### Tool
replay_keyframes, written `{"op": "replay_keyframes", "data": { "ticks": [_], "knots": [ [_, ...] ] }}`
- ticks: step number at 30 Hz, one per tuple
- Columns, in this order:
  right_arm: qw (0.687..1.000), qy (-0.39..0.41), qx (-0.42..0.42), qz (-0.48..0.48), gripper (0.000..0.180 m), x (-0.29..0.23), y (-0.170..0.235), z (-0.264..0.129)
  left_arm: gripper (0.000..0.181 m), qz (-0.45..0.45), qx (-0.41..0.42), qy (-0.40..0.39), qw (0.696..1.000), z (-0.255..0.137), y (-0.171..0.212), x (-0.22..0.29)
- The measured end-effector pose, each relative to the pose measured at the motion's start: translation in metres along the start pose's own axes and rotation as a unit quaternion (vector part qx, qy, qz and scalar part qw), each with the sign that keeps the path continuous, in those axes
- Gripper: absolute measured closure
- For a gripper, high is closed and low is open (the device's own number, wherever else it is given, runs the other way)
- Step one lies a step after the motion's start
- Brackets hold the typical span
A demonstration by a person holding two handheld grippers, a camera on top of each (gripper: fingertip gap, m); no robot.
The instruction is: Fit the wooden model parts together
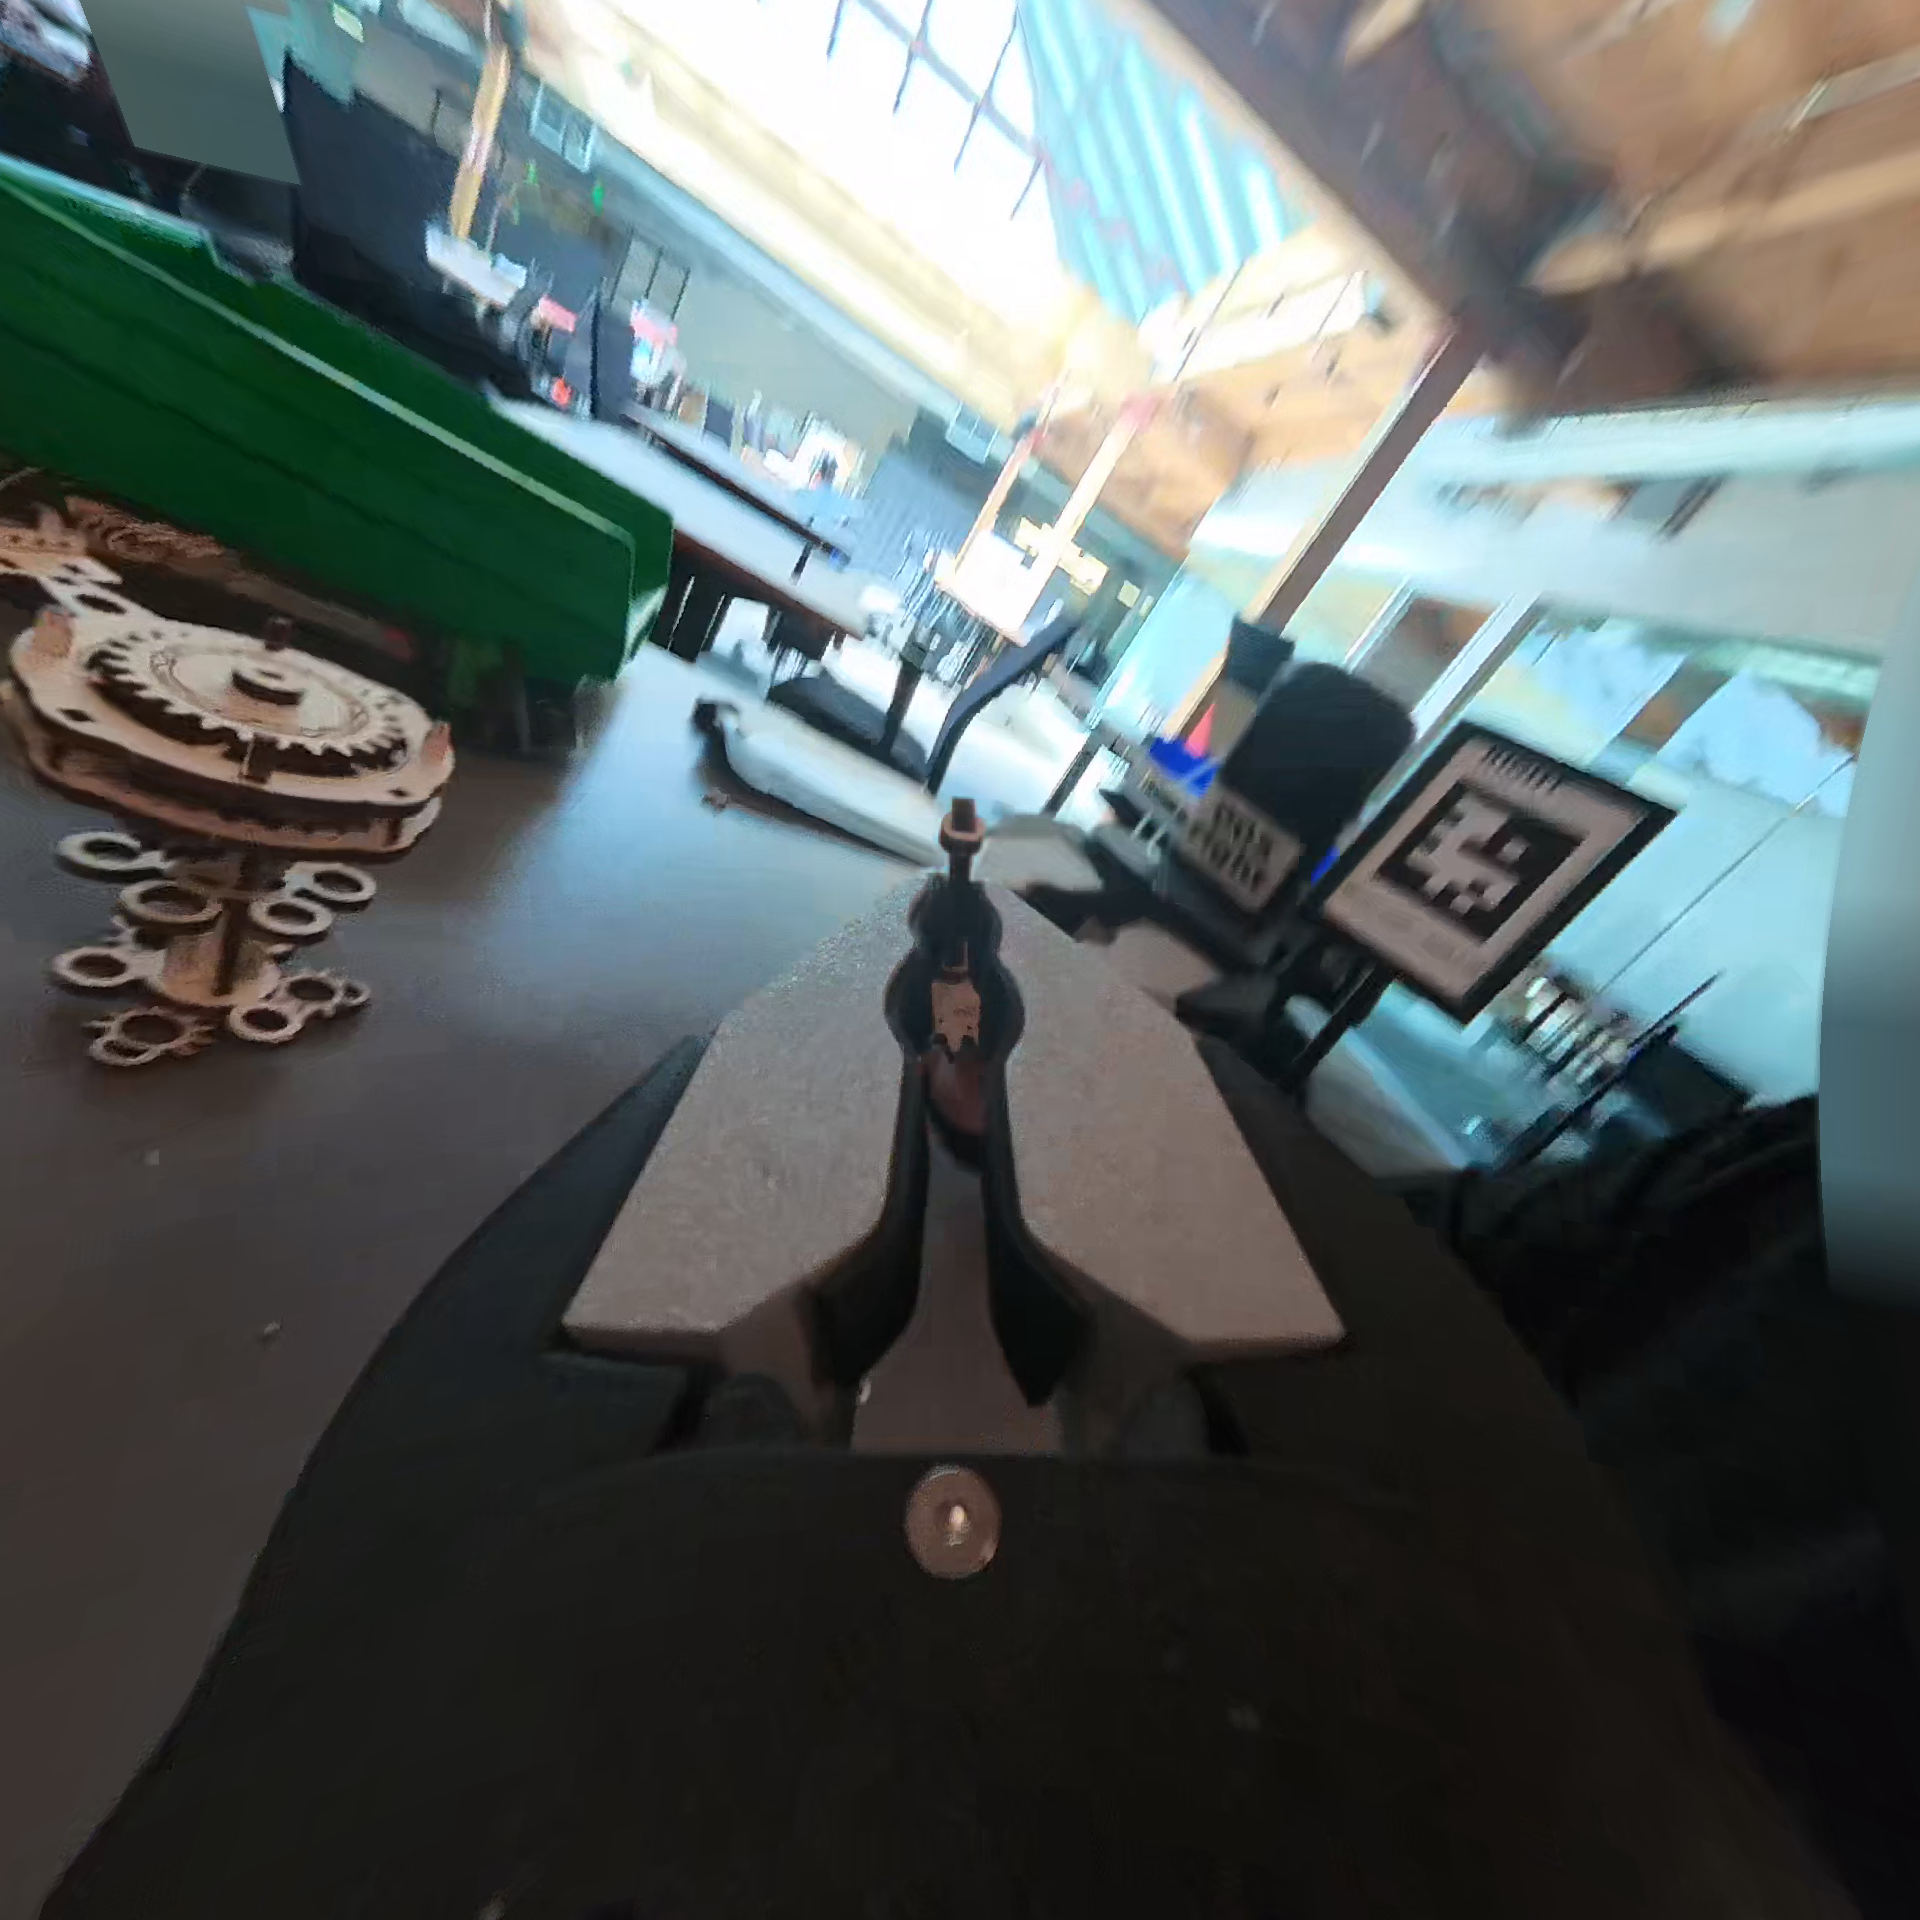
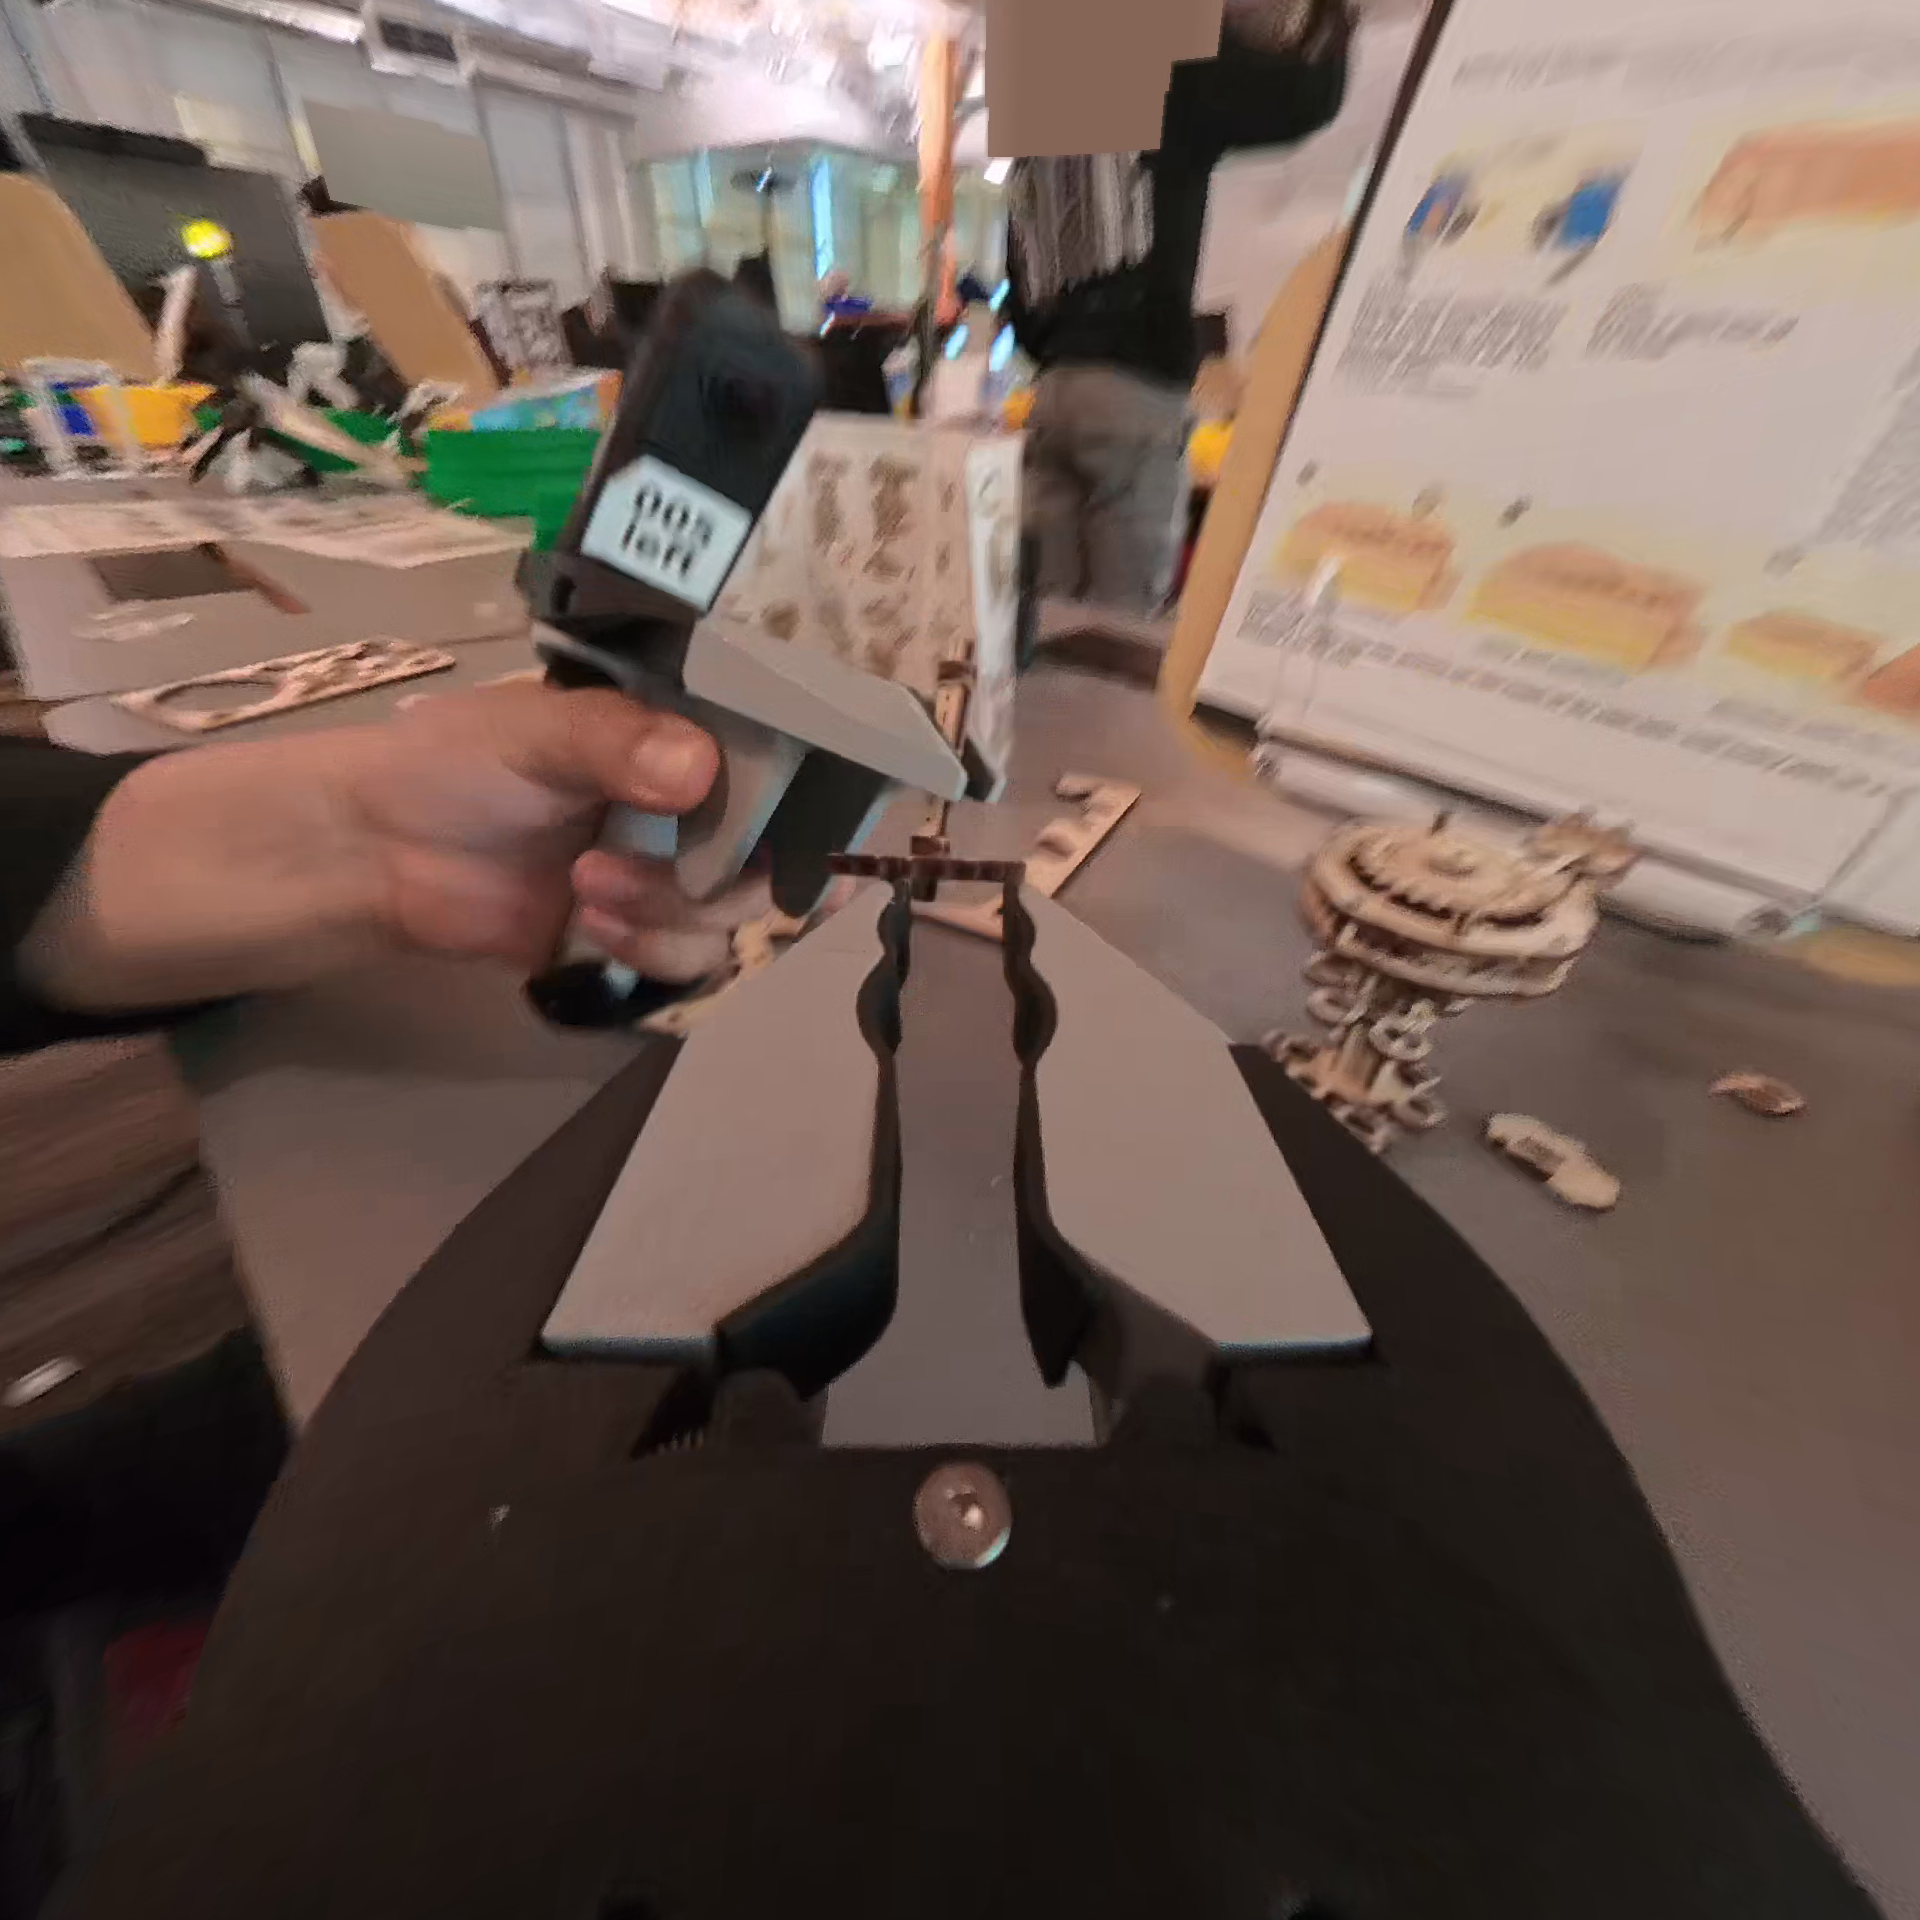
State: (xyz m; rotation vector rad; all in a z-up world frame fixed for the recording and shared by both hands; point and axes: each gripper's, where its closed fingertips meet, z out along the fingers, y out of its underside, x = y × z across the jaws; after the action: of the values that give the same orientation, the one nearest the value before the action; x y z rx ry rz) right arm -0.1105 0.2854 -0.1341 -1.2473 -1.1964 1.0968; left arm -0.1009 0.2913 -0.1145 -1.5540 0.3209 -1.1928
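Observation:
My left gripper (image 1: 958,904) is shut on a thin wooden pin (image 1: 961,831) that sticks out past its tips. In the right wrist view a hand holds the left gripper (image 2: 961,779) tilted down, and the pin (image 2: 951,696) points at a small flat toothed wooden part (image 2: 971,865). My right gripper (image 2: 954,894) holds that part edge-on across its tips. The pin's lower end meets the part's middle. The built wooden gear model (image 1: 229,748) stands on the dark table; it also shows in the right wrist view (image 2: 1444,914), apart from both grippers.
A cut-out wooden sheet (image 2: 281,675) and loose wooden offcuts (image 2: 1553,1153) lie on the table. A printed board (image 2: 1610,416) stands at the right. A green crate (image 1: 312,436) sits behind the model. A marker plate (image 1: 1486,862) stands at the right. A person (image 2: 1101,416) stands behind. Less than 4 cm separates the two grippers' tips.

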Motion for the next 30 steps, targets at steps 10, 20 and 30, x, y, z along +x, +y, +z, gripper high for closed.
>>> {"op": "replay_keyframes", "data": {
  "ticks": [10,20,30],
  "knots": [
    [0.949,-0.170,-0.135,0.227,0.148,-0.030,0.043,-0.028,0.180,-0.056,-0.135,-0.037,0.989,0.003,0.058,-0.006],
    [0.971,-0.095,-0.157,0.152,0.138,-0.030,0.045,-0.030,0.181,-0.154,-0.114,-0.026,0.981,0.003,0.063,0.005],
    [0.952,-0.184,-0.118,0.216,0.167,-0.038,0.022,-0.027,0.179,-0.235,-0.074,0.000,0.969,0.002,0.050,0.008]
  ]
}}
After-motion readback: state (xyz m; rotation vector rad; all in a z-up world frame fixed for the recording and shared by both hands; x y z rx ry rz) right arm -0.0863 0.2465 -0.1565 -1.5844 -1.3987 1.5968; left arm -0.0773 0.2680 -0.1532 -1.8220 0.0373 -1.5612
